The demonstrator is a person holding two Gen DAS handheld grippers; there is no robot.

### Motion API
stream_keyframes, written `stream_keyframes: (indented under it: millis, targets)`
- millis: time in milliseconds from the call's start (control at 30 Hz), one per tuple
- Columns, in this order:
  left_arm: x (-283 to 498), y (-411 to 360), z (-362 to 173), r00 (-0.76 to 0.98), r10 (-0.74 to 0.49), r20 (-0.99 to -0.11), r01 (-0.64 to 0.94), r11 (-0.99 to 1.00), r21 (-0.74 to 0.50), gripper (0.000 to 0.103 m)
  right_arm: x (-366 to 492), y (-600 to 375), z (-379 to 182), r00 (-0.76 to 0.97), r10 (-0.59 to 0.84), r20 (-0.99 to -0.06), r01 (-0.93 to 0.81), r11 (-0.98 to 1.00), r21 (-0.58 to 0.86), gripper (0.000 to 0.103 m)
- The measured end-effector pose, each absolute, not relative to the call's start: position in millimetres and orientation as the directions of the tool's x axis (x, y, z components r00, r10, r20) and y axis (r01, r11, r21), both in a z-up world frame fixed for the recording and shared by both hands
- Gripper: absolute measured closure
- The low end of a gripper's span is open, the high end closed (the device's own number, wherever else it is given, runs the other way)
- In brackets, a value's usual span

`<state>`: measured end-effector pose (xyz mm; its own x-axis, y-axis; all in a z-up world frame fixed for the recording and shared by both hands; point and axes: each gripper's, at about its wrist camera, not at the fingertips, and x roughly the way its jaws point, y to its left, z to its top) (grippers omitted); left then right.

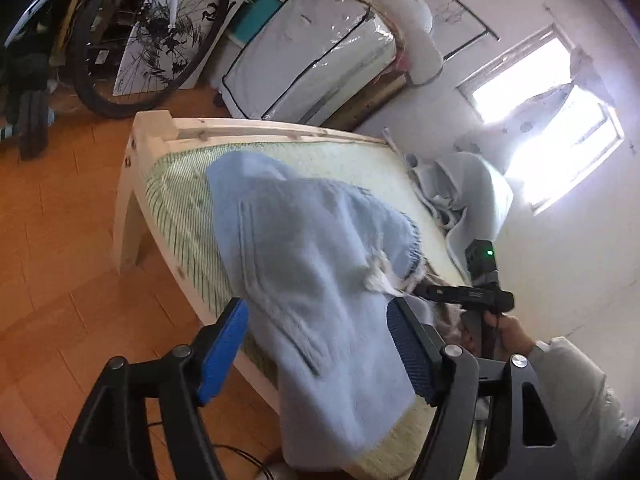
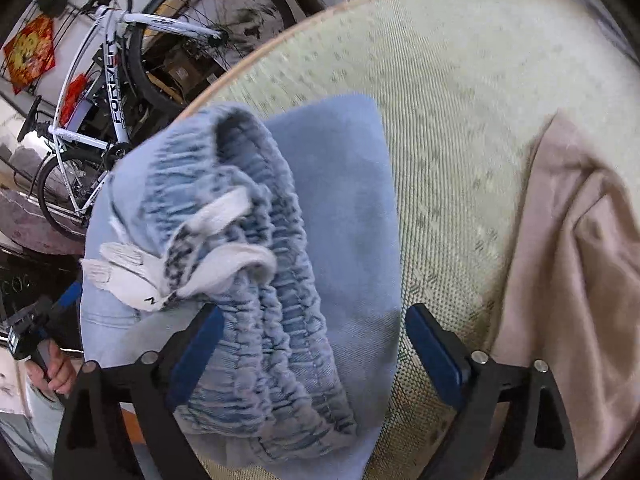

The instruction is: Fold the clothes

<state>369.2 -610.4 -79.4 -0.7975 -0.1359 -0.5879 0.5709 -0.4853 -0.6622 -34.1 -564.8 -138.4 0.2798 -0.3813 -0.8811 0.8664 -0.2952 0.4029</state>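
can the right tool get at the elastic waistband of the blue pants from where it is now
Probably yes: the right tool stands open right over the elastic waistband, with nothing between them but the white drawstring lying on top.

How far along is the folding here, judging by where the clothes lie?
Done: the blue pants lie doubled on the mat, waistband on top. In hand: nothing; the left gripper and right gripper both have open jaws over them. Left: the beige garment and grey garment lie unfolded.
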Motion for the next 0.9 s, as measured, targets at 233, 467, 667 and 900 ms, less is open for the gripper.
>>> stream_keyframes:
  millis: [233,467,667,900]
  targets:
    - [337.2,-628.4,-96.6,-0.698,-0.130,-0.704,0.650,-0.529,-0.546,0.027,-37.4,-565.2,-148.0,0.285,-0.383,-0.879,0.871,-0.280,0.405,0.002]
    - [320.0,-643.1,-120.2,-0.696,-0.042,-0.717,0.641,-0.486,-0.594,0.028,-18.6,-572.8,-140.5,0.240,-0.388,-0.890,0.918,-0.207,0.338,0.028]
    - [316.3,-635.3,-109.6,-0.699,-0.116,-0.705,0.664,-0.470,-0.581,0.066,4.2,-578.1,-117.6,0.102,-0.379,-0.920,0.976,-0.140,0.166,0.097]
    - [320.6,-614.5,-105.4,-0.709,-0.252,-0.659,0.699,-0.383,-0.605,0.072,23.4,-634.2,-85.3,-0.097,-0.414,-0.905,0.994,-0.079,-0.071,0.096]
